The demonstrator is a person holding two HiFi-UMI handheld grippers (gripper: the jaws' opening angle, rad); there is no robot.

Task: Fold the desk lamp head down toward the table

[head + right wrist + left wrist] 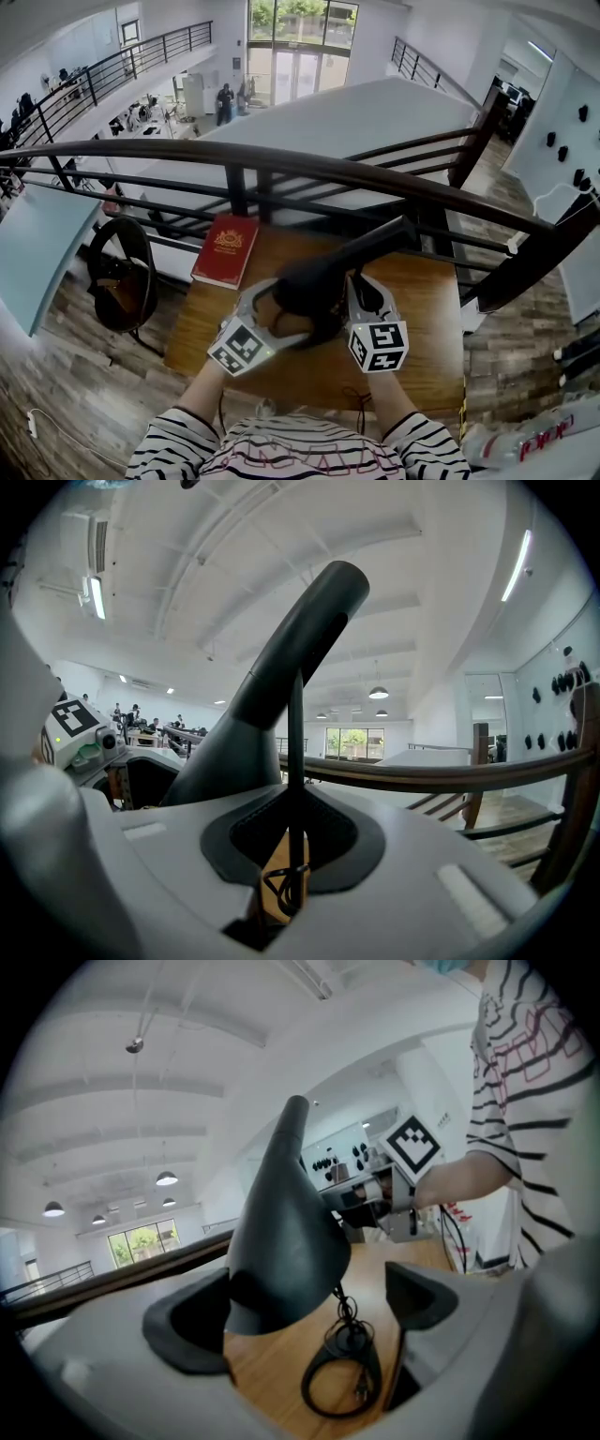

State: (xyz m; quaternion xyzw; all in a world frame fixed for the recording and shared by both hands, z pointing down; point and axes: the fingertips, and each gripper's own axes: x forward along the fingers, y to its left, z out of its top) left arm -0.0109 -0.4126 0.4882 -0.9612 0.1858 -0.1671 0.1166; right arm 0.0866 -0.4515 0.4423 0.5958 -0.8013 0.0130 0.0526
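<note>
A black desk lamp (pixel 323 281) stood on a wooden counter (pixel 427 319) beside a dark railing (pixel 281 161). Its smooth cone-shaped head (pixel 286 1241) tapered into a thick angled neck. The right gripper (pixel 292 841) was clamped on the lamp's thin stem (pixel 295 752). The left gripper (pixel 305 1312) was spread wide, with the head between its jaws.

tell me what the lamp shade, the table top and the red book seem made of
Lamp shade: matte black, probably painted metal or plastic; smooth with a soft sheen.
Table top: wood or wood veneer; warm brown, faint grain.
Red book: hard cover, cloth or coated board; gold emblem, no gloss.
</note>
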